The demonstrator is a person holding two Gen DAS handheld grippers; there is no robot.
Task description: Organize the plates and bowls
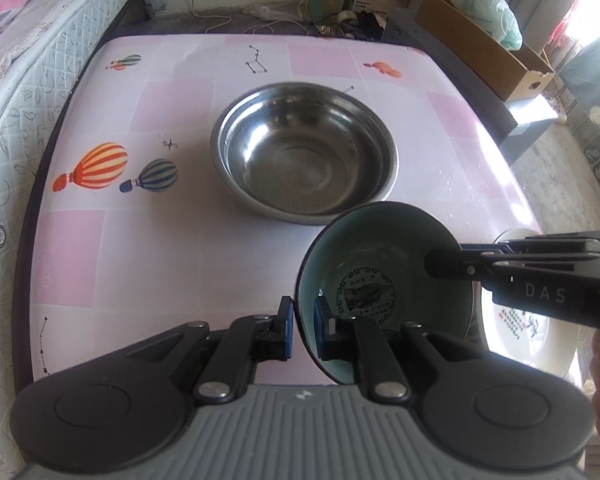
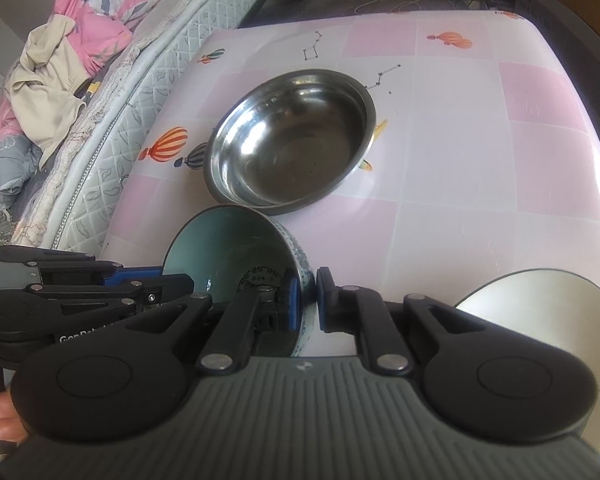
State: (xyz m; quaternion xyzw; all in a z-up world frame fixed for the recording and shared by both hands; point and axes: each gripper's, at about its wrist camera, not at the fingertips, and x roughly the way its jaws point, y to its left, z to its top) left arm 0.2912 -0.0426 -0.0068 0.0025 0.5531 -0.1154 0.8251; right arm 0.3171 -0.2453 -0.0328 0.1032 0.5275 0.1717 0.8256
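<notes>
Both grippers held the same small ceramic bowl (image 1: 384, 292) — teal inside, patterned blue-white outside — tipped on its side, lifted above the pink balloon-print table (image 1: 148, 256). Left gripper (image 1: 303, 330) was clamped across the bowl's wall at the near rim, one blue pad outside, one inside. Right gripper (image 2: 308, 300) pinched the opposite wall the same way, so the bowl was braced from two sides; likely the two-point hold kept it from swinging while tilted.

Big steel basin (image 1: 304, 152) sat mid-table, just beyond the bowl, empty and open upward — probably where the bowl was meant to nest. A white plate (image 2: 540, 300) lay at the table's near right edge, partly under the right gripper. Mattress (image 1: 28, 120) ran along the left side. Nothing stacked yet, judging by the bare basin.
</notes>
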